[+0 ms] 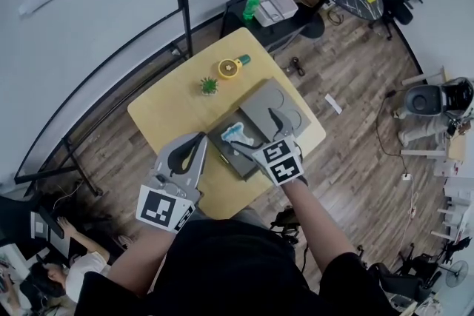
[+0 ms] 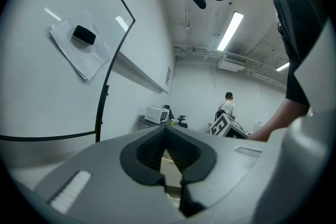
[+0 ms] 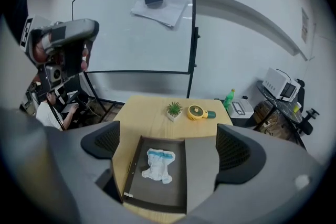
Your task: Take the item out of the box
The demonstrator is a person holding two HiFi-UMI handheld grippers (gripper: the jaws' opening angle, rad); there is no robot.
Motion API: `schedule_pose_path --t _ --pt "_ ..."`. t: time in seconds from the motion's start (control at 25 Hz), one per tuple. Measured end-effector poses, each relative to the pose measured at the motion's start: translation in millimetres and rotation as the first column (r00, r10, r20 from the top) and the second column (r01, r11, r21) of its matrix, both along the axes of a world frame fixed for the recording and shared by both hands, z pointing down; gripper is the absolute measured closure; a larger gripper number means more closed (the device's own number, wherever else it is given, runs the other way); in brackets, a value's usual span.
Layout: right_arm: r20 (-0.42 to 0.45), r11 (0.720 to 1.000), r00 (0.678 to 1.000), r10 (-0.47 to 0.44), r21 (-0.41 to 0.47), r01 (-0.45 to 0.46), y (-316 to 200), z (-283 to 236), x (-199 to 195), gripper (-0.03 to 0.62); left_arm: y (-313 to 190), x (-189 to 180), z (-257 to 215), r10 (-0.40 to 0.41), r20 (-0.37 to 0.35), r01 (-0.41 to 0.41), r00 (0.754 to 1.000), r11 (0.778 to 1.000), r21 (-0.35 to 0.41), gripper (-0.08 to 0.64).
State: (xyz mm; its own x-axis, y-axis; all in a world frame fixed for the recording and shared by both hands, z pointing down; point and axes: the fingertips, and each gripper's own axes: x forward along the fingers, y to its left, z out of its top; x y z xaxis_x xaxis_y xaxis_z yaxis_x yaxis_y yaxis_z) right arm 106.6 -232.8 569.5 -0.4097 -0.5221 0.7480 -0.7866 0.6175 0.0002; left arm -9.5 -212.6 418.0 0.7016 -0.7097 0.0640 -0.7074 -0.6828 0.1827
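- The white-and-blue item (image 3: 157, 165) is seen lying flat inside the open grey box (image 3: 157, 198) on the worktop (image 3: 152, 113).
- The right claw (image 3: 167, 148) is held spread wide over the box, with nothing pinched.
- The left claw (image 2: 170, 178) is pressed together, empty, at the box's 8 o'clock.
- A small plant (image 3: 174, 109) is parked at its 12 o'clock.

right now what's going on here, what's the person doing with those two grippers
A person stands over a wooden table with a gripper in each hand. The right gripper hovers with its jaws wide apart above an open dark box, in which a white and blue item lies untouched. The left gripper is shut on nothing and points off into the room. The item is not yet out of the box.
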Motion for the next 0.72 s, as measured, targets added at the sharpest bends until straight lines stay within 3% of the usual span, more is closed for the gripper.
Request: schedule_pose_path --t 0.28,0.64,0.72 --pt "-0.062 0.988 0.996 -0.066 -0.145 0.056 0 62 -6 0.014 2 -1 15 -0.012 -0.001 0.012 1.0 0.999 -0.034 0.561" --pt "-0.057 0.938 0.987 -0.15 -0.322 0.124 15 117 -15 0.021 8 -5 34 -0.024 0.023 0.026 0.999 0.993 -0.116 0.561" --pt "-0.055 0.931 0.986 -0.156 -0.341 0.128 18 126 -17 0.026 9 -7 34 -0.03 0.018 0.031 0.999 0.995 -0.09 0.561"
